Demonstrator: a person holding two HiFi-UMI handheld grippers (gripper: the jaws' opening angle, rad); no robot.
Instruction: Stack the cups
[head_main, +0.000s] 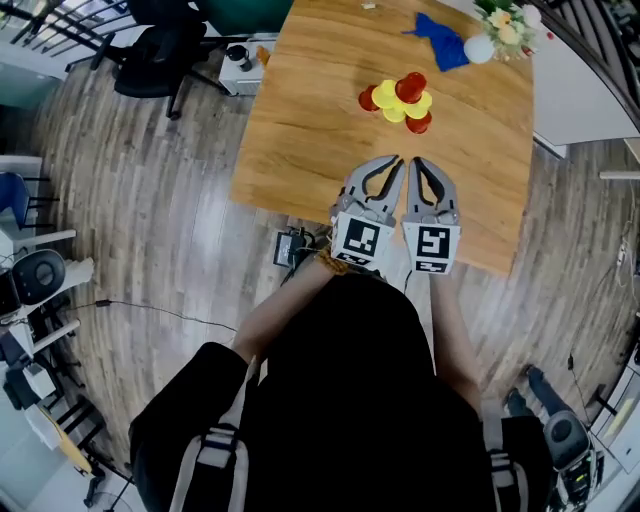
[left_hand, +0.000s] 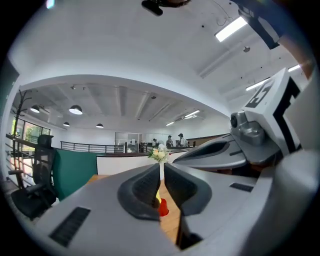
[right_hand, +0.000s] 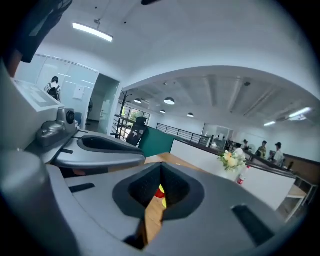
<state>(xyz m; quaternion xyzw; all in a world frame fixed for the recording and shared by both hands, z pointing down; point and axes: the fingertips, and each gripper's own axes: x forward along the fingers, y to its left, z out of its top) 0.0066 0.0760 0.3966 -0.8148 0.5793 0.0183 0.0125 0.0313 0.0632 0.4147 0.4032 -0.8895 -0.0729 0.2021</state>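
A cluster of red cups (head_main: 410, 87) and yellow cups (head_main: 386, 96) stands on the wooden table (head_main: 310, 120), toward its far side. Both grippers hover side by side over the table's near edge, well short of the cups. My left gripper (head_main: 397, 161) is shut with nothing between its fingers, and so is my right gripper (head_main: 415, 163). In the left gripper view the left gripper (left_hand: 161, 167) shows only a thin slit, with a red cup (left_hand: 163, 208) visible through it. In the right gripper view the right gripper (right_hand: 161, 170) has its tips together, and a red cup (right_hand: 158, 195) and a yellow cup (right_hand: 160, 189) show far beyond.
A blue cloth (head_main: 440, 42), a white round vase (head_main: 479, 48) and flowers (head_main: 505, 25) sit at the table's far right corner. An office chair (head_main: 160, 50) stands off the table's left. Bare wood lies between the grippers and the cups.
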